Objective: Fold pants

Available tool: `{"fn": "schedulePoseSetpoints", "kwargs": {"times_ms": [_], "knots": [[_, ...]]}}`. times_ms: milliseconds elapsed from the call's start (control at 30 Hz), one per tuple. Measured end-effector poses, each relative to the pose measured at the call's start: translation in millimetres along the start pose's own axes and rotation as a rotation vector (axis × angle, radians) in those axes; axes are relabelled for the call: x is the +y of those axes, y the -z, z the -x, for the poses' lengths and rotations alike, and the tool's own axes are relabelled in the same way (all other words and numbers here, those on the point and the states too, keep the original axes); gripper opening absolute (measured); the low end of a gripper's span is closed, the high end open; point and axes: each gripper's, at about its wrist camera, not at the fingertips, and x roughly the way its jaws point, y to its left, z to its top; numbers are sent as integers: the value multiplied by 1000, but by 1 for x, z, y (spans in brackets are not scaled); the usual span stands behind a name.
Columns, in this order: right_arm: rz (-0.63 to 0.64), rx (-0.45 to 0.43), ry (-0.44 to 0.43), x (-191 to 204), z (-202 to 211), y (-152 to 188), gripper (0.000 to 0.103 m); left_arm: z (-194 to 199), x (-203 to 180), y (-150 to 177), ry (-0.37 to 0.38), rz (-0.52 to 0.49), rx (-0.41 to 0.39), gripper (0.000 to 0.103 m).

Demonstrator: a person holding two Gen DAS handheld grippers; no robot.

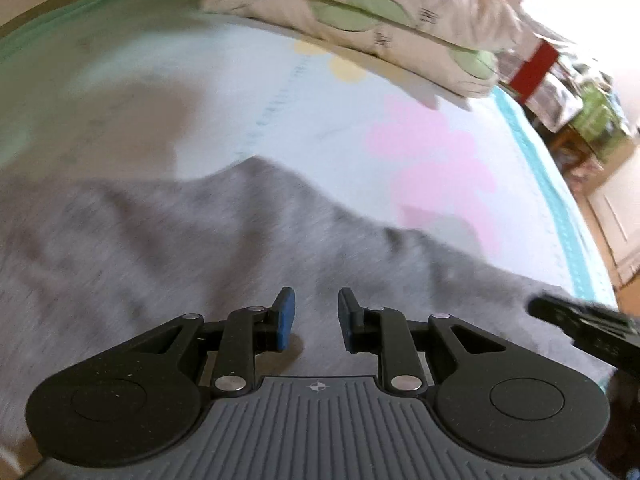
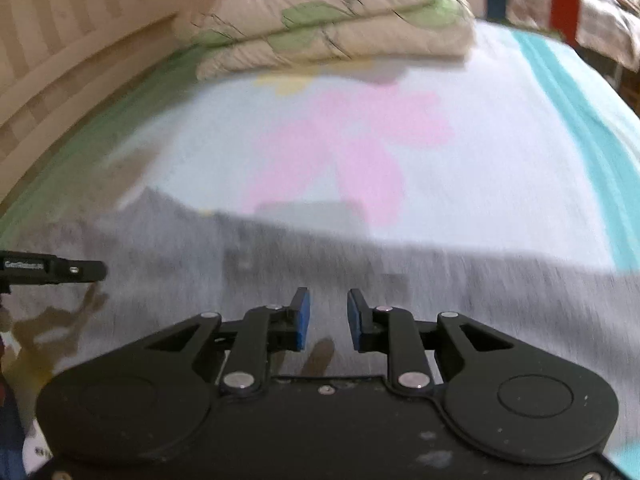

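The right gripper (image 2: 327, 318) hangs over grey pants (image 2: 280, 272) on a bedsheet (image 2: 480, 160) (pale, with pink shapes), its 2 blue pads (image 2: 304, 320) apart with nothing between them. The left gripper (image 2: 80, 270) pokes in from the left edge. A folded quilt (image 2: 332, 28) lies beyond.

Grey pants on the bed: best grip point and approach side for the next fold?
Probably the far edge of the grey pants, where the cloth ends against the sheet: it is the only free hem in view. Come down from above and pinch the edge. Both the left hand-held gripper and the right hand-held gripper show a gap with nothing between the pads. Blur hides finer detail.
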Motion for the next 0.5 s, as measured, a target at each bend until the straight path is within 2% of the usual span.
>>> {"fn": "schedulePoseSetpoints", "kwargs": {"times_ms": [67, 133, 267, 433, 500], "knots": [[63, -26, -57, 8, -11, -13, 42, -11, -7, -9, 9, -15, 10, 23], [150, -30, -124, 19, -24, -24, 43, -20, -10, -15, 19, -9, 18, 23], [316, -8, -198, 39, -51, -37, 44, -27, -4, -22, 25, 4, 40, 23], [407, 29, -261, 44, -83, -49, 44, -27, 0, -29, 24, -47, 69, 24], [417, 49, -298, 37, -80, -51, 43, -27, 0, -33, 23, -67, 69, 24]]}}
